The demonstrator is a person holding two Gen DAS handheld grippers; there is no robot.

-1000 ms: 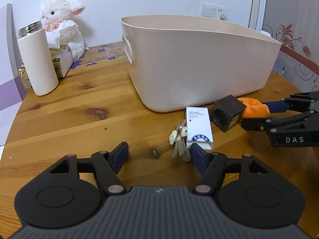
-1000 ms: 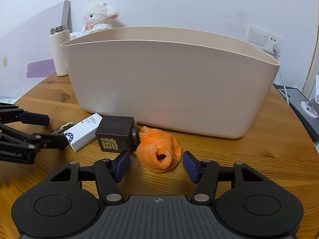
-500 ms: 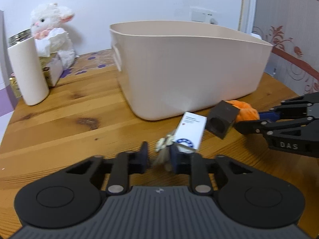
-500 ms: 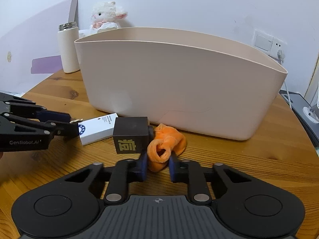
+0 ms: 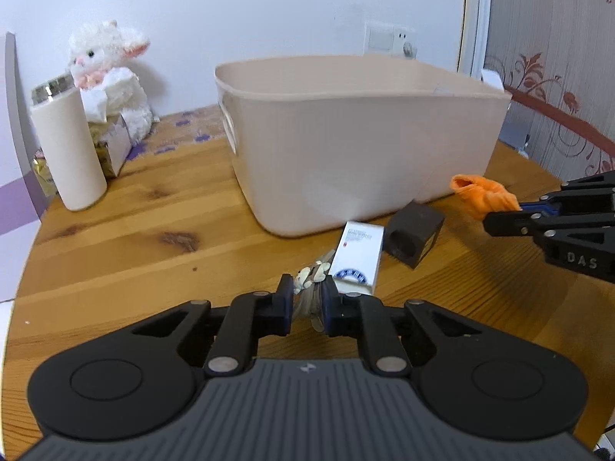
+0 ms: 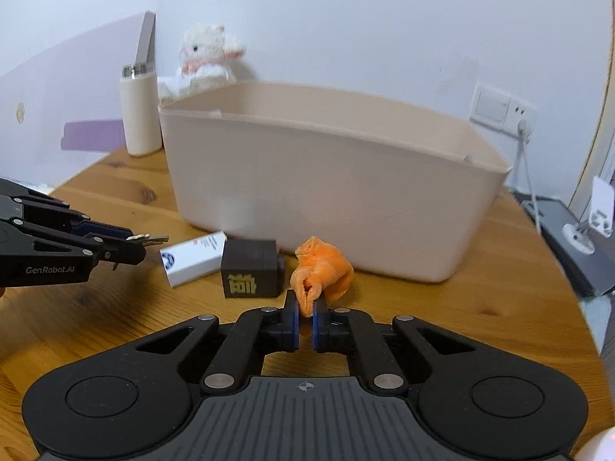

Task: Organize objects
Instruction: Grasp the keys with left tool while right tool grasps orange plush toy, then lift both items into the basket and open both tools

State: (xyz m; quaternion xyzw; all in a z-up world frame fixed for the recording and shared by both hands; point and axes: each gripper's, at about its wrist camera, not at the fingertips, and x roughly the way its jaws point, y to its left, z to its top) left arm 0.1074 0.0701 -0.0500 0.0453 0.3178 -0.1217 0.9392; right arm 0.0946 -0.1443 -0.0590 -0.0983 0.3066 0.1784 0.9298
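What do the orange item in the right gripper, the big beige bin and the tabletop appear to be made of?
Orange item: soft plush fabric, probably fleece; it crumples and folds in the right gripper.
Beige bin: likely molded plastic, matte; smooth, seamless walls with a rounded rim.
Tabletop: wood, likely varnished pine; visible grain, knots and plank seams.

The left gripper (image 5: 306,299) sits low over the desk (image 5: 134,246), its fingers (image 5: 285,303) drawn in close and pinching a small keychain charm (image 5: 310,280) between the pads. The right gripper (image 6: 305,320) is raised slightly, fingers (image 6: 291,322) nearly together, clamping an orange cloth (image 6: 321,271). Both point roughly forward, side by side but apart.
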